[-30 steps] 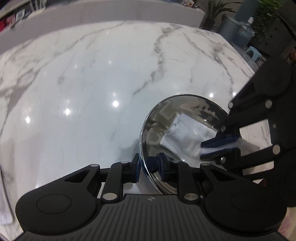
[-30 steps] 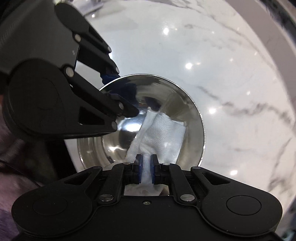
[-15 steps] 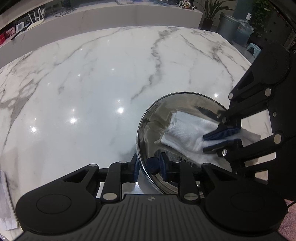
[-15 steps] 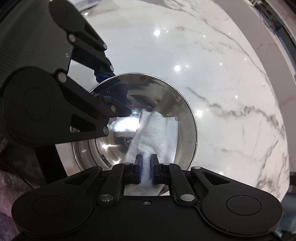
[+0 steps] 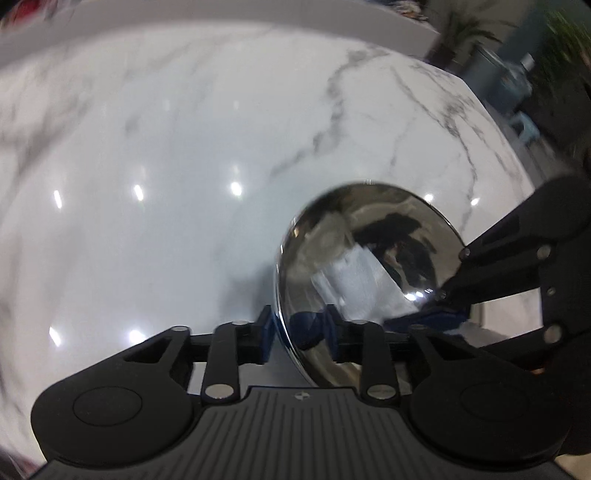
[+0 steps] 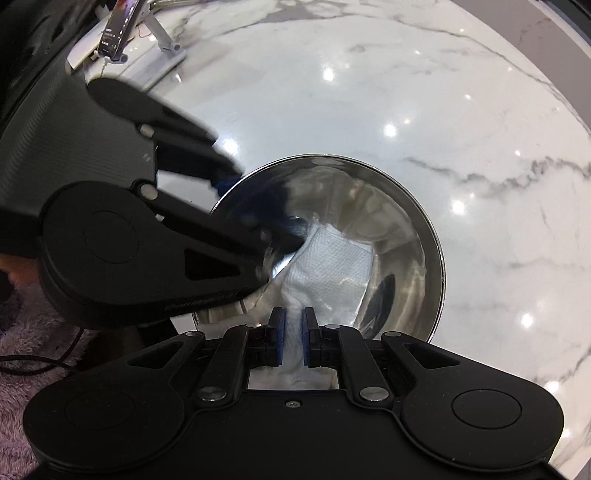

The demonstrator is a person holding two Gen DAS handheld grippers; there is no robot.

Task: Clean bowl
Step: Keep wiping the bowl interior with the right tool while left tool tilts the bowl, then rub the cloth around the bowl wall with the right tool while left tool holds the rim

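The steel bowl (image 6: 369, 221) sits on the marble table (image 6: 424, 110), near my edge of it, tipped so its inside faces me. Inside lies the white cloth (image 6: 332, 262), folded, spread over the bottom and near wall. My right gripper (image 6: 291, 341) has its jaws pinched nearly together on the cloth's bunched end. My left gripper (image 5: 301, 338) straddles the bowl's rim (image 5: 284, 325), one pad outside, one inside, and its jaws are opening; the pads look clear of the metal, though blur makes contact hard to judge. Far off at the table's edge a phone on a stand (image 6: 118, 31) is propped.
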